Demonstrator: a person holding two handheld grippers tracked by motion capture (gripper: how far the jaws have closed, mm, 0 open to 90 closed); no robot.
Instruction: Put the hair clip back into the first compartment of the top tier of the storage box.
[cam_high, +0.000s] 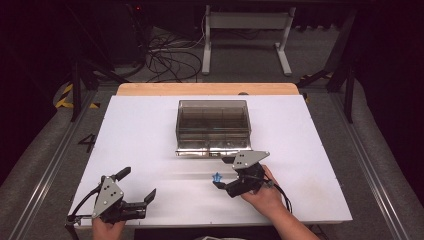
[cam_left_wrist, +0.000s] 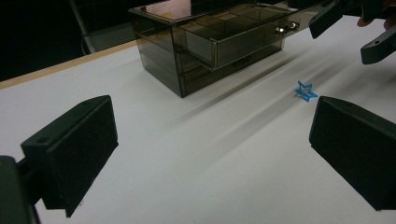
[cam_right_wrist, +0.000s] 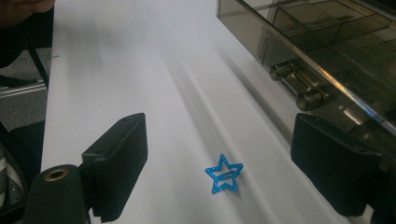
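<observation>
A small blue star-shaped clip (cam_high: 217, 176) lies flat on the white tabletop (cam_high: 145, 135), just in front of a smoky clear compartment box (cam_high: 213, 127). My right gripper (cam_high: 223, 173) is low over the table with its jaws open on either side of the star, and neither pad touches it. In the right gripper view the star (cam_right_wrist: 224, 173) sits between the two black pads (cam_right_wrist: 116, 163), with the box's latches (cam_right_wrist: 299, 86) close on the right. My left gripper (cam_high: 137, 185) rests open near the front left edge, holding nothing. From the left gripper view the star (cam_left_wrist: 306, 91) lies ahead on the right.
The box (cam_left_wrist: 210, 42) has its lid closed and stands mid-table, with a wooden strip (cam_high: 207, 89) behind the white board. Cables and a white table frame (cam_high: 245, 35) are on the floor beyond. The right gripper (cam_left_wrist: 355, 32) appears at the left gripper view's top right corner.
</observation>
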